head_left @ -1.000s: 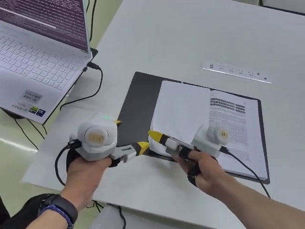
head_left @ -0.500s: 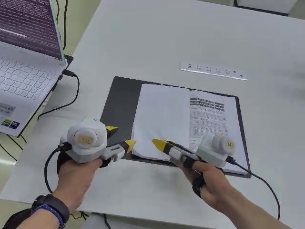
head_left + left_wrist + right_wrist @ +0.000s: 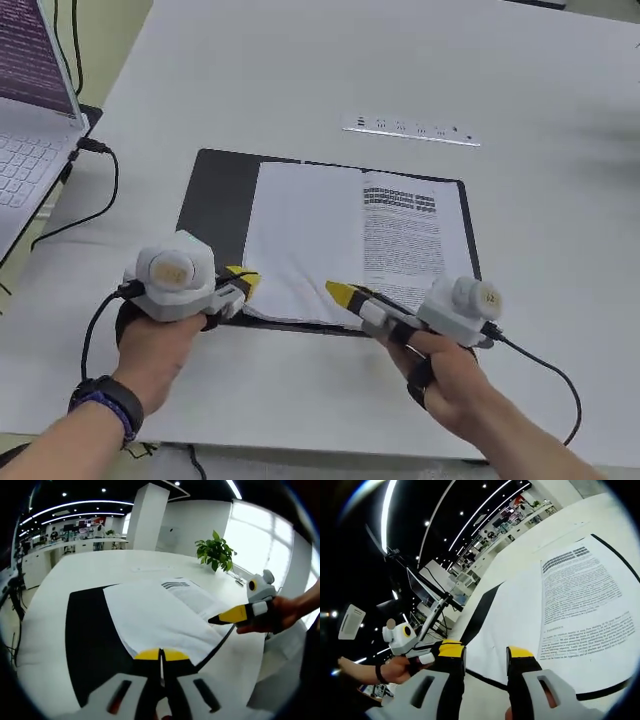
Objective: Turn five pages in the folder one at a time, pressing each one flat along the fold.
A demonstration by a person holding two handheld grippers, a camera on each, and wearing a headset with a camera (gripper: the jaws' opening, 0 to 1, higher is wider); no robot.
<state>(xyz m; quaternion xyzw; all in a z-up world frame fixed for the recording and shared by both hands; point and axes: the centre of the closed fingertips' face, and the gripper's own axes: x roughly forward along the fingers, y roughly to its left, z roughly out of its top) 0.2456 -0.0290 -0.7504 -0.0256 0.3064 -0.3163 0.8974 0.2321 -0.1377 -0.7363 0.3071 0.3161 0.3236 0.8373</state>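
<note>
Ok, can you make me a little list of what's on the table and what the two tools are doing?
table: white
folder: black, lying open and flat
blank page: white, on the folder's left half
printed page: text, on the right half
left tool: jaws shut, tip at the blank page's near corner
right tool: jaws open, tip over the blank page's near edge
laptop: open, far left
power strip: beyond the folder

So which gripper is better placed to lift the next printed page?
Right, probably: the right gripper is open, tips by the fold beside the printed page. The left gripper is shut, over by the blank page.
</note>
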